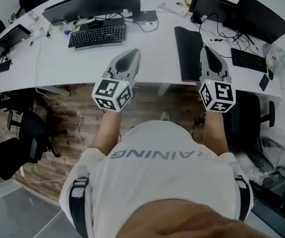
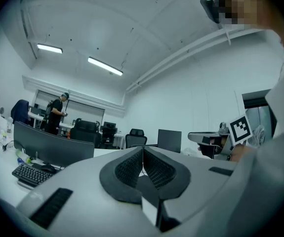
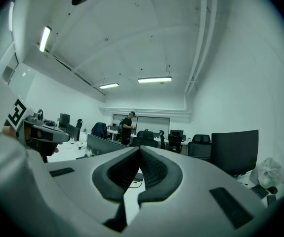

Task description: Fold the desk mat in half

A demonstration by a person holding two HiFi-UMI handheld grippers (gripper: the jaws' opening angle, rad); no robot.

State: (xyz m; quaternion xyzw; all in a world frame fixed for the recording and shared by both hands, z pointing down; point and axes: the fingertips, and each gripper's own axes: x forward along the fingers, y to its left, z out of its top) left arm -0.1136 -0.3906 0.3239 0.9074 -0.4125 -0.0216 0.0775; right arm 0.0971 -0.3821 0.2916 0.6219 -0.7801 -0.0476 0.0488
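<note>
The dark desk mat [image 1: 188, 53] lies on the white desk [image 1: 152, 53] as a narrow strip, its near end at the desk's front edge. My left gripper [image 1: 134, 52] is held over the desk left of the mat, shut with nothing in it. My right gripper [image 1: 205, 48] hovers just off the mat's right edge, also shut and empty. In the left gripper view the left gripper [image 2: 142, 149] has its jaws together and points up into the room. The right gripper [image 3: 140, 148] looks the same in its own view. Neither gripper view shows the mat.
A black keyboard [image 1: 96, 36] and a wide monitor [image 1: 92, 3] stand at the back left of the desk. More monitors [image 1: 212, 6] and a second keyboard [image 1: 249, 59] sit to the right, with cables between. Office chairs [image 1: 28, 133] stand on the wooden floor. A person [image 2: 58, 113] stands far off.
</note>
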